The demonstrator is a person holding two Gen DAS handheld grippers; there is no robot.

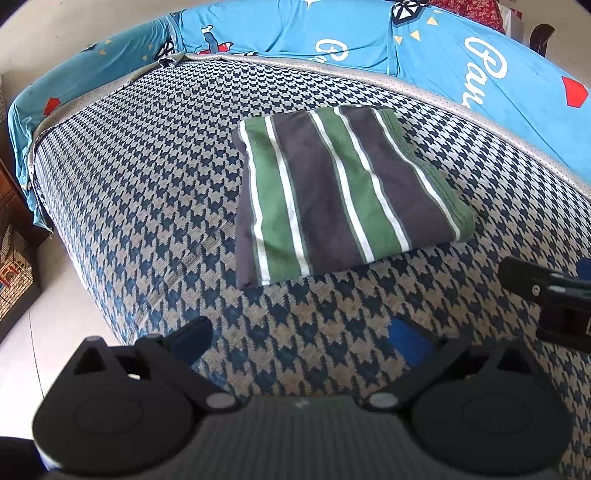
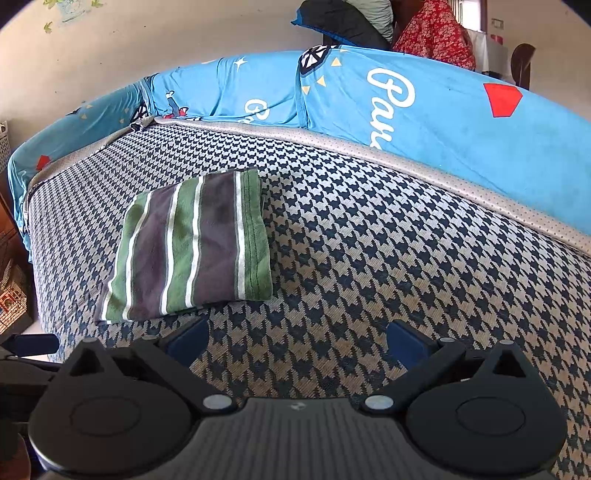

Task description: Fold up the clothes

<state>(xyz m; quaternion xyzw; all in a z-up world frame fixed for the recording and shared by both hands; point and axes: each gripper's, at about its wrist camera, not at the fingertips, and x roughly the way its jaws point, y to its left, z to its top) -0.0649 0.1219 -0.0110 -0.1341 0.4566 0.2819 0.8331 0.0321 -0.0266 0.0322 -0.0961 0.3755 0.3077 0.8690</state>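
A soft striped garment (image 1: 343, 192) lies folded square on a houndstooth-weave sofa seat (image 1: 147, 177), left gripper (image 1: 301, 339) and right gripper (image 2: 297, 338) both spread wide, empty.

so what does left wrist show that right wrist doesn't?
Left wrist only: the right tongs at its right edge, and pale floor beside the bed.

Right wrist only: the cream wall with green decals, a red floral fabric behind the bed, and the left tongs at its left edge.

Both: the folded green, grey and white striped garment on the blue houndstooth mattress cover, the bright blue printed sheet, and both tongs open, holding nothing.
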